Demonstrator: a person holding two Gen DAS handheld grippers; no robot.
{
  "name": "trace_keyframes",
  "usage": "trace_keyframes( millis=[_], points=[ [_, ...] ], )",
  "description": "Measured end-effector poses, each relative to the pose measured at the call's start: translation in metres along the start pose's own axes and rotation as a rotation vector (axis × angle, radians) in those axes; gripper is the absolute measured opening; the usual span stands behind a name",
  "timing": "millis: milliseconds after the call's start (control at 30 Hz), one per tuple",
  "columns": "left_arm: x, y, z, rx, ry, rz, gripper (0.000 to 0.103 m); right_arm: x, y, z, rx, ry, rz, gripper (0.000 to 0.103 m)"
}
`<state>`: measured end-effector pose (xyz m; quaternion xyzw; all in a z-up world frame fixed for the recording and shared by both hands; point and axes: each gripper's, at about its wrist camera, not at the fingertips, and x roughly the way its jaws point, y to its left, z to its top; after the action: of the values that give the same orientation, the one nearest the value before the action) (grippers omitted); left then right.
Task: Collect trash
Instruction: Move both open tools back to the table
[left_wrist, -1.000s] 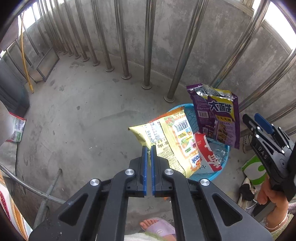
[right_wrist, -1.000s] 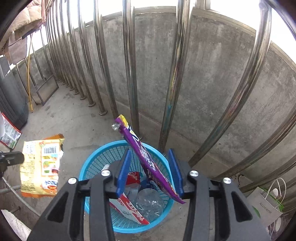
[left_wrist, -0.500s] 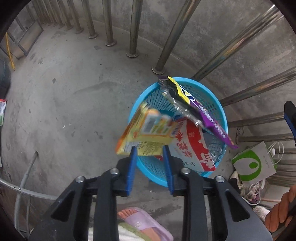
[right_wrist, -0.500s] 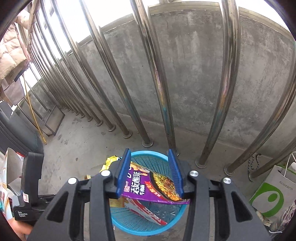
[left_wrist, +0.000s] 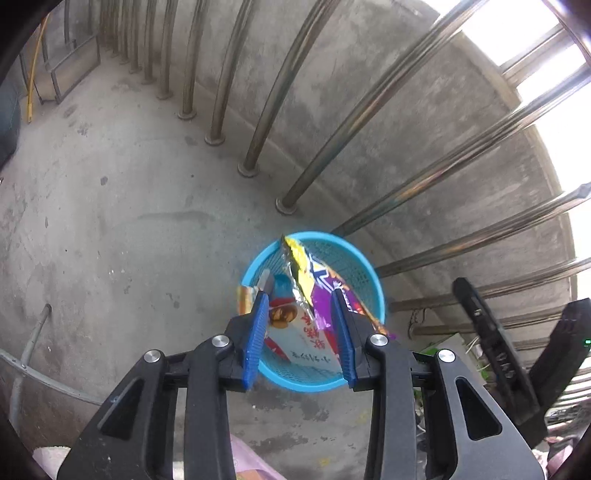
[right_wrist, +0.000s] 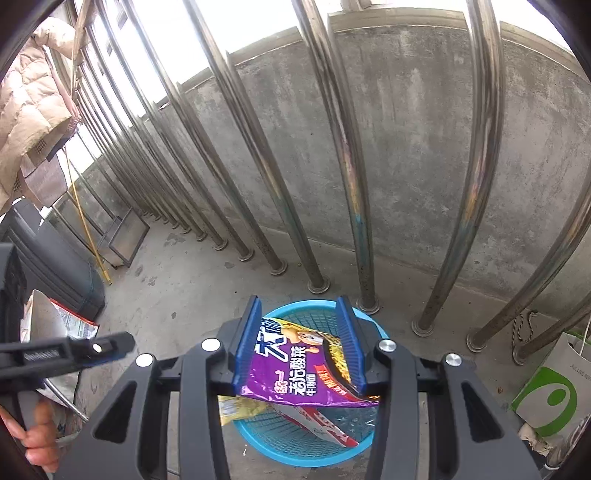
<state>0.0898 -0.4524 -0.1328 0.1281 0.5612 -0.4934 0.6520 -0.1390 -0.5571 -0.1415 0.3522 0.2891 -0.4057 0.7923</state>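
**Trash sits in the basket, both hand-held grippers above it**

Trash — a purple foil noodle packet (right_wrist: 295, 373), a red-and-white wrapper (left_wrist: 306, 339) and a yellow snack bag (right_wrist: 240, 406) — lies in the round blue plastic mesh basket (left_wrist: 365, 273) on the concrete floor (left_wrist: 129, 221), beside the steel railing bars (right_wrist: 347, 166). The left hand-held gripper (left_wrist: 300, 338) hangs over it, jaws opening with nothing between them. The right hand-held gripper (right_wrist: 298, 341) stands parted — the purple packet lies below it, not pinched.
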Motion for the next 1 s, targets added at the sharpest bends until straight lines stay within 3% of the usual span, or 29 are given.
trace_keyframes(
  millis=[200,467,667,767,1000],
  points=[
    [-0.108,0.009,-0.009,0.044,-0.189,0.062,0.054,0.001,0.038,-0.006,-0.104,0.026,0.089,0.04],
    [-0.225,0.055,-0.072,-0.001,-0.422,0.197,0.066,-0.013,0.083,-0.005,-0.186,0.032,0.137,0.04],
    [-0.264,0.093,-0.13,-0.109,-0.521,0.317,0.068,-0.043,0.144,-0.003,-0.282,0.023,0.241,0.042],
    [-0.286,0.116,-0.163,-0.189,-0.553,0.364,0.068,-0.061,0.183,-0.009,-0.343,0.034,0.334,0.051],
    [-0.331,0.172,-0.241,-0.398,-0.647,0.486,0.068,-0.091,0.291,-0.05,-0.516,0.122,0.565,0.053]
  ],
)
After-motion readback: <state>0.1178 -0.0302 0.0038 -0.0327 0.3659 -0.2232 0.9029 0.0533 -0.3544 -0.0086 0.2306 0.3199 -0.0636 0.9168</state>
